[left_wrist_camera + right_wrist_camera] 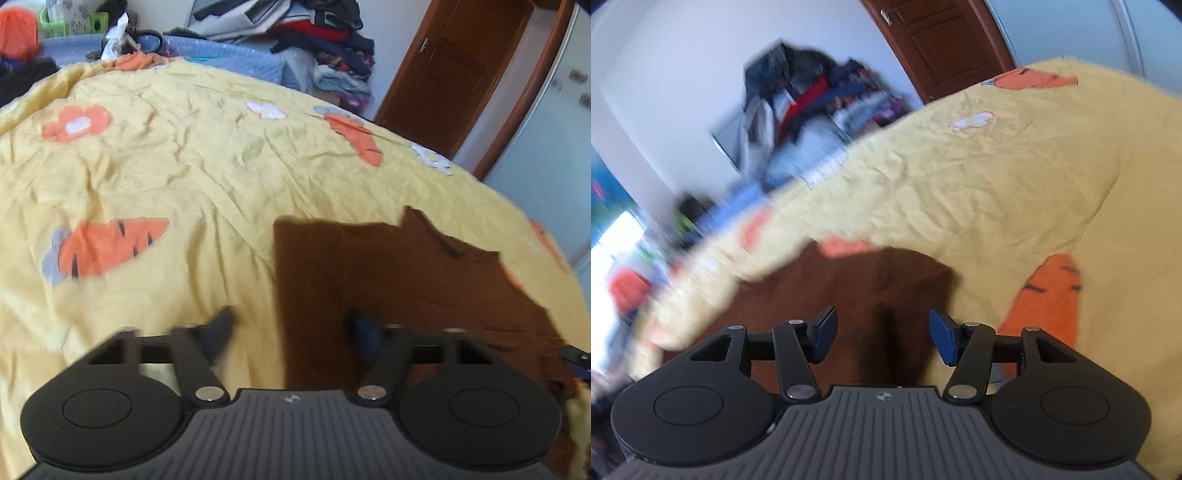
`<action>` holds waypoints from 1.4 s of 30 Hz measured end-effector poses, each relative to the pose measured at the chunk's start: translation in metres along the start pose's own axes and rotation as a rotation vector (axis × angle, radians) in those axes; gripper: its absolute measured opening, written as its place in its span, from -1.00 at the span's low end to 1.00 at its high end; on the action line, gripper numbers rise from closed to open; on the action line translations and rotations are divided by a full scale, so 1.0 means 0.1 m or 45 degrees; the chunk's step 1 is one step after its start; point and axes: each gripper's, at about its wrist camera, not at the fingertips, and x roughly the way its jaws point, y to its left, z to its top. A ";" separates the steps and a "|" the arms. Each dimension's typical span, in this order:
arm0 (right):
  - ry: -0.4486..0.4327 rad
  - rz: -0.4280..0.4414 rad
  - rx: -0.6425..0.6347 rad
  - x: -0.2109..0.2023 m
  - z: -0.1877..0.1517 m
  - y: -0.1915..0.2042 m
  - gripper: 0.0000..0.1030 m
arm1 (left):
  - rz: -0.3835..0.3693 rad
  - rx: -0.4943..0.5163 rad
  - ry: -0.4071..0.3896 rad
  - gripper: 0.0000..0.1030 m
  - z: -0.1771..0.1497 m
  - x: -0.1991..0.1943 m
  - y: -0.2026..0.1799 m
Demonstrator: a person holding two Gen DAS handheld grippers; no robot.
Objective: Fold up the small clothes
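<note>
Brown garment (pixel 388 280) partly folded at 4 o'clock on carrot quilt (pixel 184 177); left gripper (pixel 291 332), right gripper (pixel 882 336) both released, folds remaining.

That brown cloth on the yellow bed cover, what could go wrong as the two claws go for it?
Both the left gripper and the right gripper are open and hold nothing. The brown cloth lies flat on the crumpled yellow bed cover, so a pinch may catch the cover along with it. The cloth's far edge looks ragged and uneven, so a fold may end up crooked. The right view is blurred, which suggests quick motion and a possible missed grab.
</note>
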 end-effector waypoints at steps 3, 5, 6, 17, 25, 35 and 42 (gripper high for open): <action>-0.068 -0.167 -0.081 0.04 0.01 0.04 0.29 | 0.014 0.024 -0.052 -0.87 0.07 -0.03 -0.08; -0.093 -0.206 -0.027 0.09 0.03 -0.03 0.32 | 0.135 0.099 -0.123 -0.88 0.09 -0.01 -0.15; -0.074 -0.179 -0.029 0.14 0.03 -0.06 0.27 | 0.173 0.121 -0.095 -0.90 0.09 0.09 -0.14; -0.134 -0.026 -0.160 -0.38 -0.13 0.09 0.19 | 0.101 0.224 -0.252 0.01 -0.58 -0.62 -0.15; -0.014 0.063 -0.498 -0.31 -0.59 0.87 0.32 | 0.068 0.460 -0.168 0.39 -0.97 -0.43 -0.75; 0.013 -0.080 -0.602 -0.42 -0.77 0.89 0.48 | -0.041 0.432 -0.114 0.41 -1.15 -0.89 -0.43; 0.062 -0.004 -0.696 -0.73 -1.56 1.01 1.00 | -0.015 0.486 -0.125 0.54 -1.61 -1.03 -0.48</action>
